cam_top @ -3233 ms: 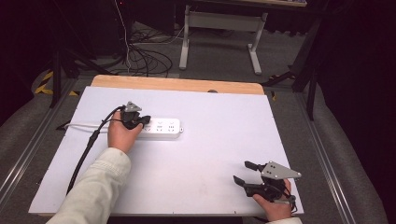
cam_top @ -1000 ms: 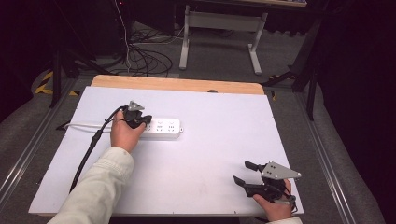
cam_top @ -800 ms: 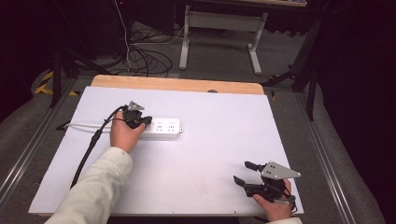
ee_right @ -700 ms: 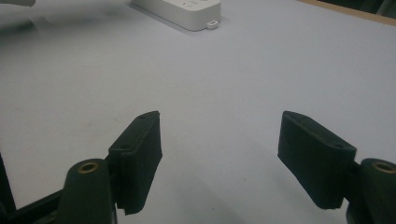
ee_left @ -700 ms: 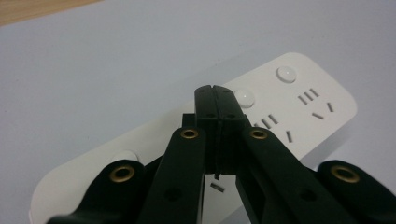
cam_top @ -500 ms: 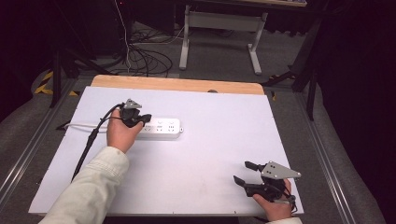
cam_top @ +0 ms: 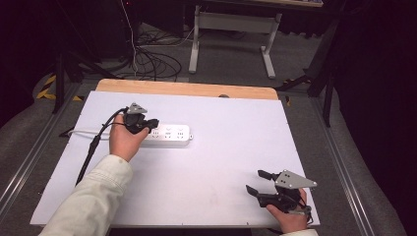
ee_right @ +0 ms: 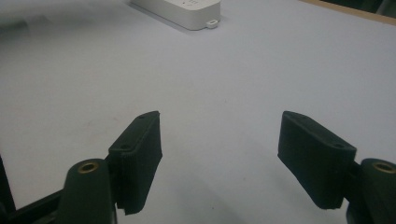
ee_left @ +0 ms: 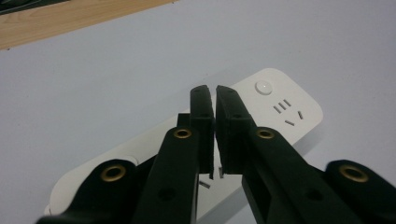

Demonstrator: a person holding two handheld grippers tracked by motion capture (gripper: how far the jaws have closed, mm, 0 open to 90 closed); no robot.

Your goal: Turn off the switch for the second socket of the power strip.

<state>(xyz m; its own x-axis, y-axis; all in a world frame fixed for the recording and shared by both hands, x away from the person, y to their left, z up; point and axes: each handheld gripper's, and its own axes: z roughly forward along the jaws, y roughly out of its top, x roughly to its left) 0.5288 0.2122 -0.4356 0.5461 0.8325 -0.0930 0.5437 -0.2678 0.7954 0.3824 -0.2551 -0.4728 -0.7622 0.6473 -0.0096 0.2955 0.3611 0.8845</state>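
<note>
A white power strip (cam_top: 172, 135) lies on the white table top (cam_top: 226, 147), left of centre. My left gripper (cam_top: 151, 123) hovers over the strip's left end, and its jaws are shut with only a hairline gap. In the left gripper view the shut gripper (ee_left: 214, 88) covers the middle of the power strip (ee_left: 280, 102), whose round button and socket slots show beyond it. A small dark piece peeks out behind the left jaw; I cannot tell what it is. My right gripper (cam_top: 255, 181) rests open near the front right edge. Nothing lies between the jaws of this gripper (ee_right: 219, 115), and the power strip (ee_right: 187, 7) is far ahead.
A white cord (cam_top: 81, 132) runs from the strip to the table's left edge. A wooden strip (cam_top: 187, 88) borders the far edge. Behind the table, cables (cam_top: 147, 54) lie on the floor beside a white desk frame (cam_top: 231, 24).
The left hand has shifted only slightly over the strip's left end. The right gripper has stayed open in the same place.
</note>
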